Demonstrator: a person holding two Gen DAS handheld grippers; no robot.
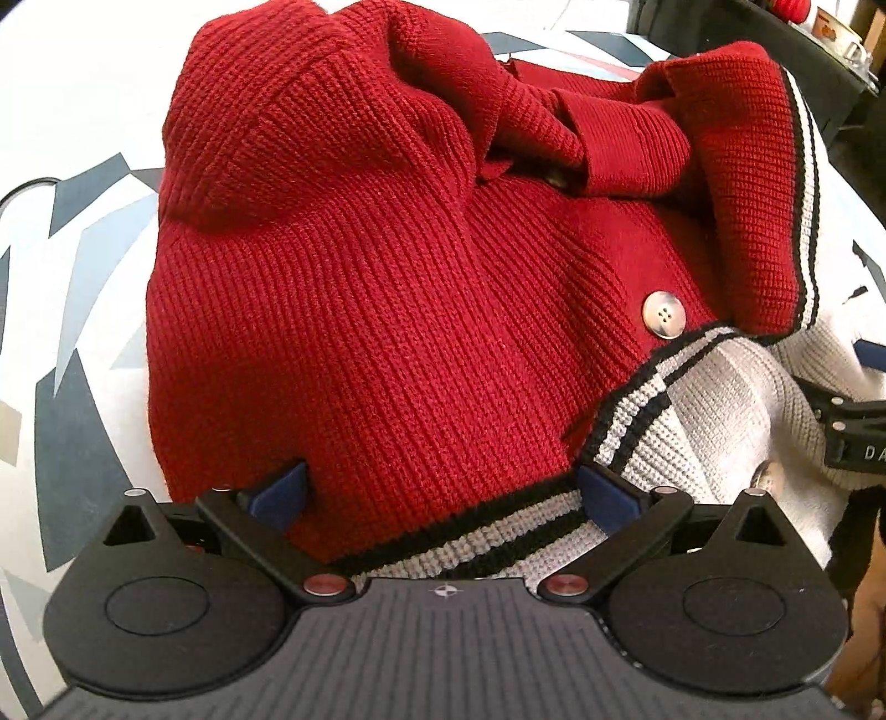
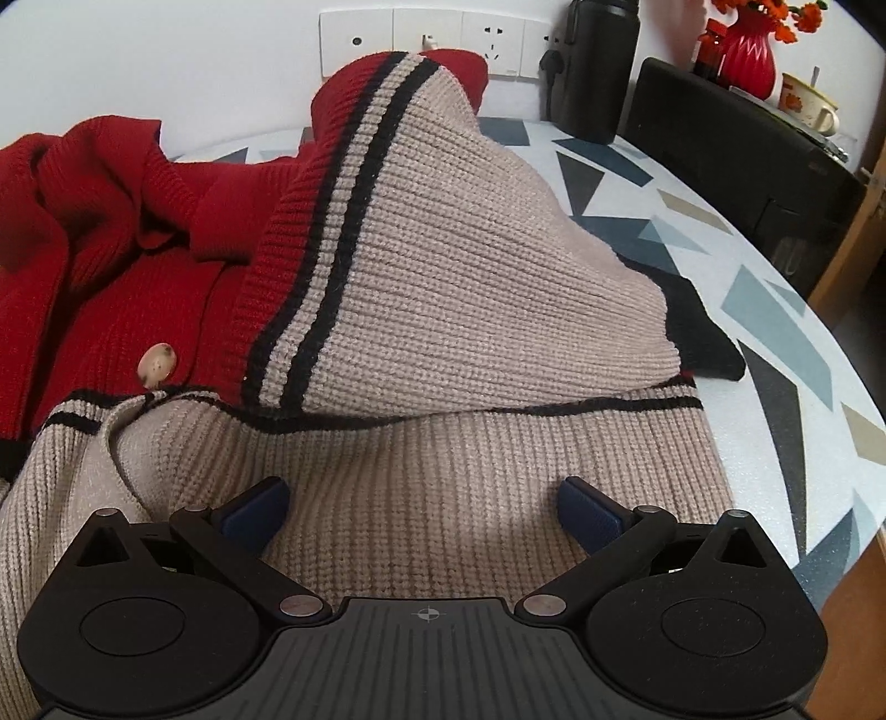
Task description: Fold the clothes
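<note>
Cardigan: knit, red upper part, beige lower part with black stripes; I see it lying bunched on the table, straight ahead of both tongs.
Left tongs: mine, spread as wide as they go; blue pads sit down at the red knit just above the striped hem, nothing pinched between them.
Right tongs: spread wide; pads rest low over the beige panel, fabric under them but not clamped.
Hem: black-and-beige striped band, running between the left pads and just below them.
Sleeve: beige with two black stripes, folded over the body, lying just beyond the right tongs.
Button: pale, four holes, ahead and to the right of the left tongs.
Collar: red, crumpled, far end from the left tongs.
Table: white top with grey and blue shards, bare to the right of the right tongs.
Vase: red, far right corner; the orange bits above may be flowers, I can't quite tell.
</note>
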